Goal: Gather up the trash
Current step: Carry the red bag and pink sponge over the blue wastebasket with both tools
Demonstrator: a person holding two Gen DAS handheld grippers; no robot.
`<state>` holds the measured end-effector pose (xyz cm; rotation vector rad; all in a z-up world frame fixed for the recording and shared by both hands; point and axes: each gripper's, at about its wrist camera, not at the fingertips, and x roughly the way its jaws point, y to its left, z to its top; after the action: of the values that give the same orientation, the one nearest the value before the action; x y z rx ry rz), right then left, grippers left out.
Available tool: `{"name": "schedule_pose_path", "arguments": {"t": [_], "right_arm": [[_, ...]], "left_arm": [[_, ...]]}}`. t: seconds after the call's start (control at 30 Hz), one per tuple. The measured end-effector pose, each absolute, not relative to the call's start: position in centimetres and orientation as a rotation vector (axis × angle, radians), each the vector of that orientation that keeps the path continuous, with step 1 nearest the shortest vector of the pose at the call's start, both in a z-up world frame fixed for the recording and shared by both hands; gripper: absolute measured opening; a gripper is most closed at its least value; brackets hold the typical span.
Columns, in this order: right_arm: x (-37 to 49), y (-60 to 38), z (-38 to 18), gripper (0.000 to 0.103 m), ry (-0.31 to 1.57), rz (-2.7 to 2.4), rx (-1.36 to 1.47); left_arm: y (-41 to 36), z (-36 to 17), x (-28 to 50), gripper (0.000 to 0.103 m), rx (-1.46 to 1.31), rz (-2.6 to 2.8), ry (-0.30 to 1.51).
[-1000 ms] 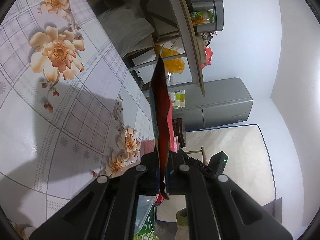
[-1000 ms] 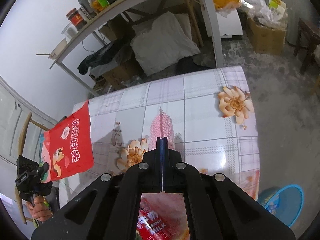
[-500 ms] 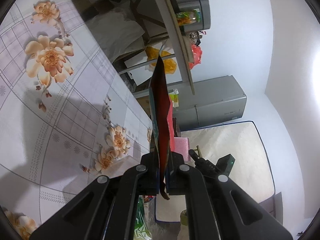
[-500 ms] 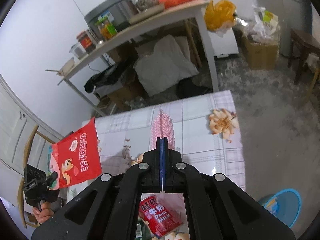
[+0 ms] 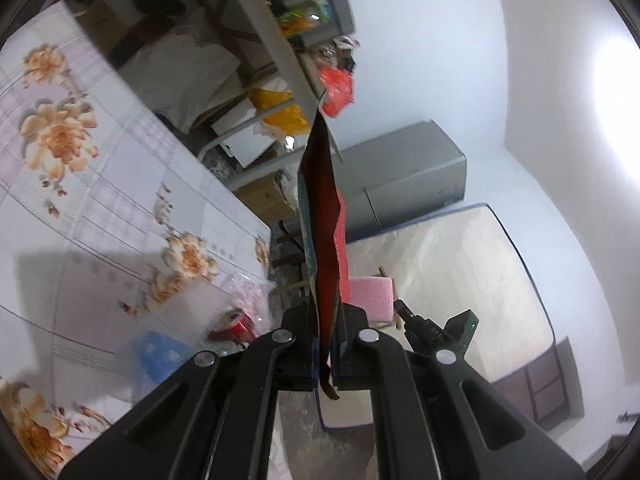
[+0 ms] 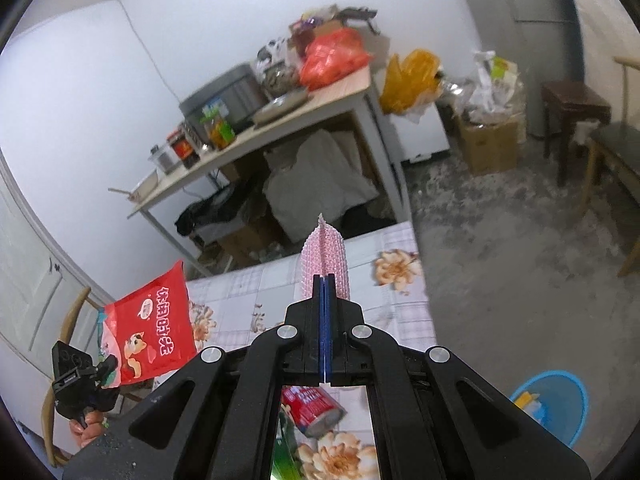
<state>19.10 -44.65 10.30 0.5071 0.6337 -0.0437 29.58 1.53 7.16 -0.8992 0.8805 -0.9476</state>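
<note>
**Two grippers, each closed on one piece of trash above the floral table**

The left gripper (image 5: 326,350) was recorded with its two fingers pressed together on the lower edge of one red snack bag (image 5: 322,216). The bag was seen edge-on in the left wrist view, standing upright from the jaws. In the right wrist view the same bag (image 6: 150,322) was seen face-on, printed with white characters and a cartoon figure, held clear of the table by the left gripper (image 6: 102,372). One hand (image 6: 86,426) was seen below it on the handle.

The right gripper (image 6: 325,330) was recorded with its two fingers fully closed on one pink textured wrapper (image 6: 326,258). The wrapper projected forward from the fingertips and was tilted slightly upward. The same wrapper (image 5: 370,292) appeared in the left wrist view just beside the left gripper.

One table (image 6: 248,284) with a floral cloth was seen beneath both grippers. One red can (image 6: 310,404) was seen lying on its side on the table, below the right gripper. One blue basin (image 6: 560,404) with contents that could not be identified stood on the floor to the right of the table. One cluttered side table (image 6: 280,132) stood against the far wall.
</note>
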Motion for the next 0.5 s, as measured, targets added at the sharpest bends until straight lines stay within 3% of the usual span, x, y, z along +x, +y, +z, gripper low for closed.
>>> {"name": "schedule_pose_path", "arguments": {"t": [0.23,0.5], "right_arm": [[11.3,-48.2,10.2,0.000,0.556,-0.116,0.578],[1.0,-53.2,5.3,0.000,0.517,-0.247,0.709]], "left_arm": [[-3.9,10.1,26.3,0.003,-0.768,-1.054,0.913],[-14.2,10.7,22.1,0.003,-0.558,-1.156,1.035]]}}
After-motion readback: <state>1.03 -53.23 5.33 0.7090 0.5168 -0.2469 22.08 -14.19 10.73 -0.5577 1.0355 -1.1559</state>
